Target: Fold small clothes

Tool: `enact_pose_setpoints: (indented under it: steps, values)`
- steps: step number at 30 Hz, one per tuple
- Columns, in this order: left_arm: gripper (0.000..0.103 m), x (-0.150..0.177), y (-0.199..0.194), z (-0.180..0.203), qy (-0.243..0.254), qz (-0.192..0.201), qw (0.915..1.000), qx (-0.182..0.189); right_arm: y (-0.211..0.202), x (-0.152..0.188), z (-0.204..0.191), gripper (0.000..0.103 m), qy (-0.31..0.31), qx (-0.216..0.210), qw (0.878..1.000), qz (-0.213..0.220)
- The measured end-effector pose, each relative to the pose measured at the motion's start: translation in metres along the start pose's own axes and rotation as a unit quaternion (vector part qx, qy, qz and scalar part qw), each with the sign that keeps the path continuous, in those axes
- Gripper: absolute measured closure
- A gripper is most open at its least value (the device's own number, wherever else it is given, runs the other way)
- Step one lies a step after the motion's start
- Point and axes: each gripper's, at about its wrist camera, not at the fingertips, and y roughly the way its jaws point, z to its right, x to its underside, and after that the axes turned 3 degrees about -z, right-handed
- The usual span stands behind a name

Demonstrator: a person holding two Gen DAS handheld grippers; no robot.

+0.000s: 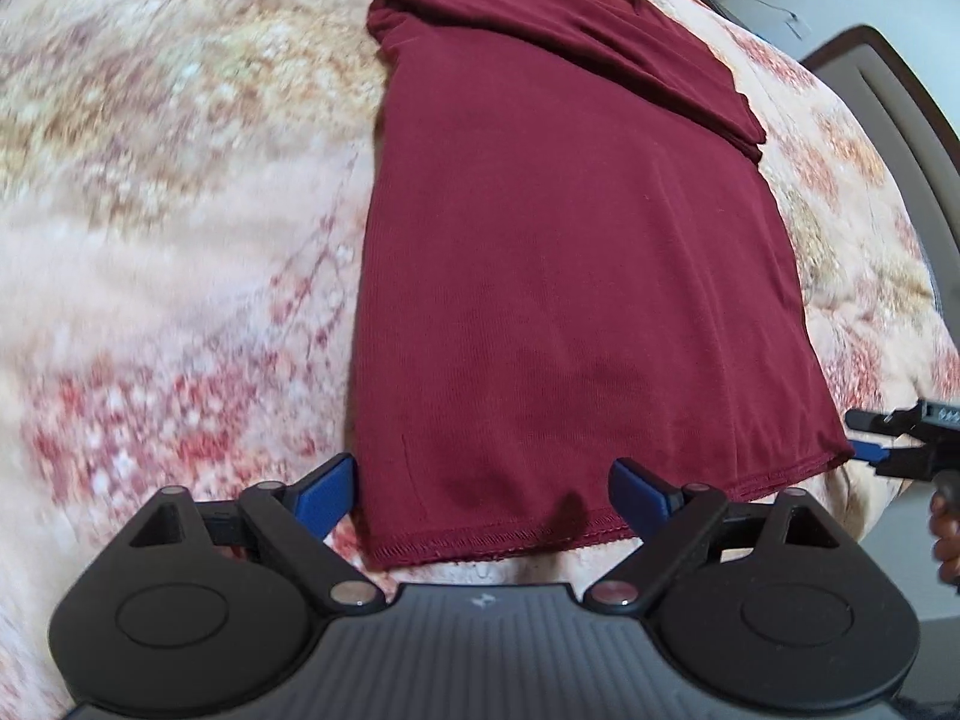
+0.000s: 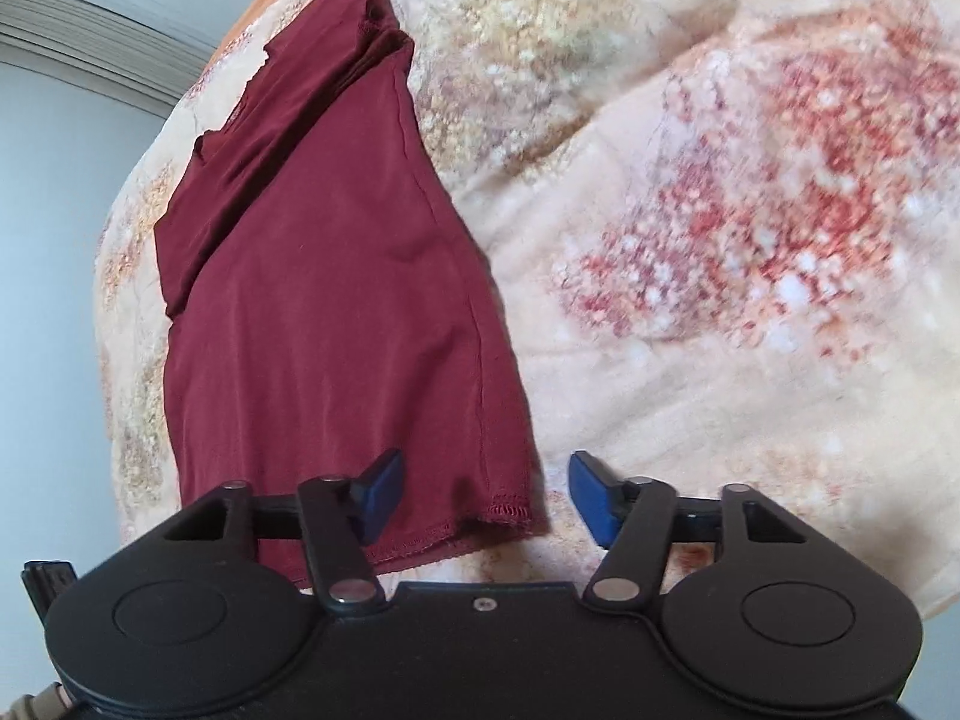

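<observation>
Overhead, maroon shirt (image 1: 570,276) flat on floral blanket (image 1: 168,240), pale wall behind, both jaws spread, empty.

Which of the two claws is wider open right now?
The left claw; its blue fingers straddle the maroon shirt's hem, wider apart than the right claw's.

Soft daylight, blurred bedspread (image 1: 150,240), heavy fisheye bending at edges.

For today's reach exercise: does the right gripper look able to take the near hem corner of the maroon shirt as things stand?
Probably yes: the right gripper is open astride the maroon shirt's hem corner, with nothing lying across it.
</observation>
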Motion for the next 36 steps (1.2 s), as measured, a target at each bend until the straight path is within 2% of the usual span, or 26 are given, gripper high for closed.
enact_pose_setpoints:
  steps: [1, 2, 3, 5, 7, 9, 10, 12, 14, 15, 22, 25, 27, 30, 31, 33, 34, 35, 36]
  values:
    - [0.018, 0.000, 0.002, -0.001, -0.009, -0.004, 0.9999, 0.001, 0.005, -0.002, 0.001, 0.060, 0.006, -0.008, 1.000, -0.008]
    - [0.024, -0.001, 0.004, -0.003, -0.019, -0.010, 0.9998, 0.001, 0.010, -0.005, 0.001, 0.074, 0.010, -0.014, 1.000, -0.019]
    - [0.030, -0.003, 0.004, -0.005, -0.031, -0.012, 0.9994, 0.003, 0.013, -0.005, 0.001, 0.083, 0.011, -0.013, 1.000, -0.027]
    - [0.040, -0.004, 0.003, -0.013, -0.064, -0.013, 0.9978, 0.011, 0.013, -0.006, -0.002, 0.088, 0.004, -0.009, 0.999, -0.031]
    - [0.046, -0.002, 0.000, -0.025, -0.110, -0.011, 0.9935, 0.028, 0.011, -0.008, 0.000, 0.093, 0.005, -0.010, 0.999, -0.033]
    - [0.064, 0.000, -0.002, -0.036, -0.156, -0.009, 0.9866, 0.046, 0.007, -0.009, 0.005, 0.095, 0.011, -0.019, 0.999, -0.034]
    - [0.068, 0.001, -0.004, -0.039, -0.166, -0.007, 0.9850, 0.046, 0.005, -0.010, 0.005, 0.095, 0.011, -0.026, 0.999, -0.035]
    - [0.083, 0.004, -0.007, -0.038, -0.164, -0.007, 0.9854, 0.045, 0.002, -0.011, 0.001, 0.096, -0.005, -0.028, 0.999, -0.038]
    - [0.093, 0.008, -0.014, -0.035, -0.152, -0.006, 0.9873, 0.044, -0.001, -0.014, -0.001, 0.097, -0.013, -0.037, 0.998, -0.044]
    - [0.094, 0.009, -0.018, -0.032, -0.150, -0.002, 0.9877, 0.044, -0.004, -0.016, -0.002, 0.097, -0.014, -0.043, 0.998, -0.046]
    - [0.098, 0.023, -0.050, -0.030, -0.157, 0.022, 0.9853, 0.065, -0.038, -0.019, 0.010, 0.098, 0.015, -0.097, 0.993, -0.060]
    - [0.098, 0.029, -0.040, -0.034, -0.154, 0.007, 0.9877, 0.025, -0.039, -0.018, 0.019, 0.098, 0.020, -0.083, 0.995, -0.056]
    - [0.098, 0.029, -0.026, -0.032, -0.128, -0.009, 0.9916, -0.019, -0.025, -0.017, 0.018, 0.098, 0.011, -0.054, 0.997, -0.060]
    - [0.097, 0.023, -0.015, -0.016, -0.080, -0.010, 0.9949, -0.060, -0.003, -0.015, 0.008, 0.096, -0.025, 0.002, 0.997, -0.071]
    - [0.097, 0.021, -0.014, -0.010, -0.060, -0.010, 0.9955, -0.072, -0.001, -0.015, 0.005, 0.095, -0.030, 0.008, 0.997, -0.068]
    - [0.096, 0.020, -0.017, 0.002, -0.022, -0.009, 0.9957, -0.090, -0.005, -0.015, -0.001, 0.081, -0.051, 0.014, 0.997, -0.056]
    - [0.093, 0.021, -0.020, 0.008, -0.006, -0.004, 0.9954, -0.095, -0.009, -0.015, -0.003, 0.078, -0.062, 0.020, 0.997, -0.049]
    - [0.081, 0.021, -0.023, 0.014, 0.009, 0.002, 0.9945, -0.104, -0.013, -0.015, -0.006, 0.061, -0.072, 0.028, 0.996, -0.043]
    - [0.067, 0.023, -0.028, 0.019, 0.024, 0.008, 0.9934, -0.112, -0.019, -0.015, -0.008, 0.051, -0.086, 0.033, 0.995, -0.034]
